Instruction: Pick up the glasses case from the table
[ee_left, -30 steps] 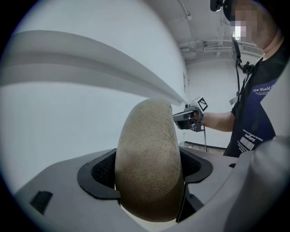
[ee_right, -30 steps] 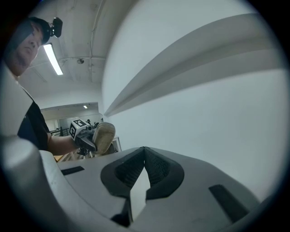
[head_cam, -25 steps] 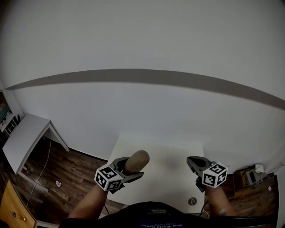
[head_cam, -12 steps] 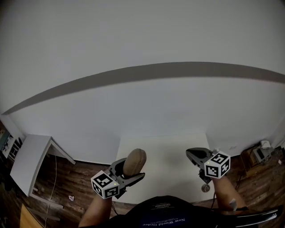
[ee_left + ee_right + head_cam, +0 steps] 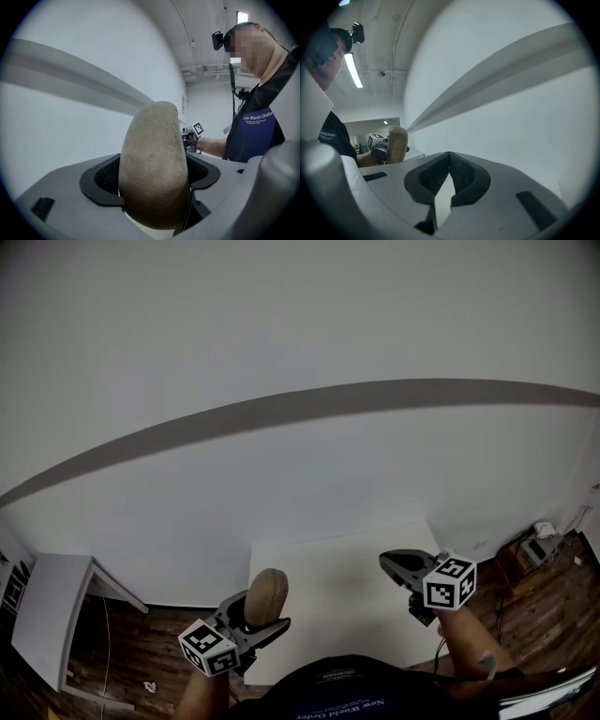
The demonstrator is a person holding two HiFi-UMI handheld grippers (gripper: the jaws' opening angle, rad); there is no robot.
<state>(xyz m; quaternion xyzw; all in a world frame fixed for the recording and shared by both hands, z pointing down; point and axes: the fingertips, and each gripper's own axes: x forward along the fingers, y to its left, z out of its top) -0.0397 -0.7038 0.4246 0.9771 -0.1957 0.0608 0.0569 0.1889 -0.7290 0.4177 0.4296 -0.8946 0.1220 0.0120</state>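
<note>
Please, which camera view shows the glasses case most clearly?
The left gripper view: the glasses case fills it, clamped in the left gripper. The head view shows it small; the right gripper view shows it small and far off.

Soft, even, dim light is spread over the pale wall [image 5: 300, 334], a ceiling strip lamp [image 5: 352, 70] is glowing in the right gripper view, the glasses case [image 5: 154, 168] is shaded at its lower end, the wall's grey band [image 5: 281, 413] is bowed by wide-angle distortion, and both gripper views are vignetted.

Glasses case [image 5: 265, 596] tan, speckled; table [image 5: 356, 568] white; floor [image 5: 155, 648] dark brown wood-grain.
</note>
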